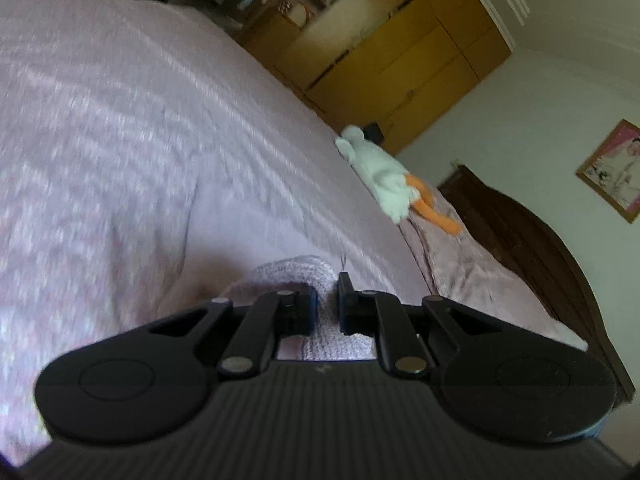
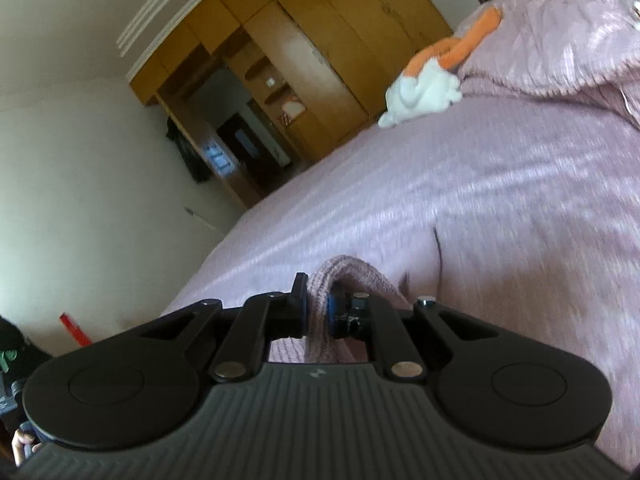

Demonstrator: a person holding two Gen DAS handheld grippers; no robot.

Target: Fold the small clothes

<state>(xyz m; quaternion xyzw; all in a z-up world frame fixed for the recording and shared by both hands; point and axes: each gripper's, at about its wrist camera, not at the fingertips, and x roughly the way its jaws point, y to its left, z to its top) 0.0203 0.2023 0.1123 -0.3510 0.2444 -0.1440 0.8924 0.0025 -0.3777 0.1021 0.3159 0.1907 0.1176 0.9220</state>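
Two grippers, each pinching the same pink knit garment. Left gripper, lower centre of its frame: jaws nearly closed, a ridge of knit garment bunched up between and above the fingertips. Right gripper, lower centre of its frame: jaws likewise clamped on a hump of the same ribbed knit, fabric squeezed in the narrow gap and trailing back under the body.

Garment lifted at two points, hanging toward the cameras, over a pink bedspread filling the left and middle of the left view and the right half of the right view. Probable reason for the twin hold: two corners or an edge taken together, kept spread and taut so a fold can be carried over and laid flat on the bed. Both cameras tilted hard, background smeared; likely mid-swing. Which edge is held: cannot tell.

White plush toy with orange legs lying on the bed near its far edge, well apart from the work. Wooden wardrobe along the upper part of both frames. Framed picture at right edge of the left view.

Writing: none readable. Small pale logo mark on the ribbed body of the right gripper, too small to identify. No garment label visible.
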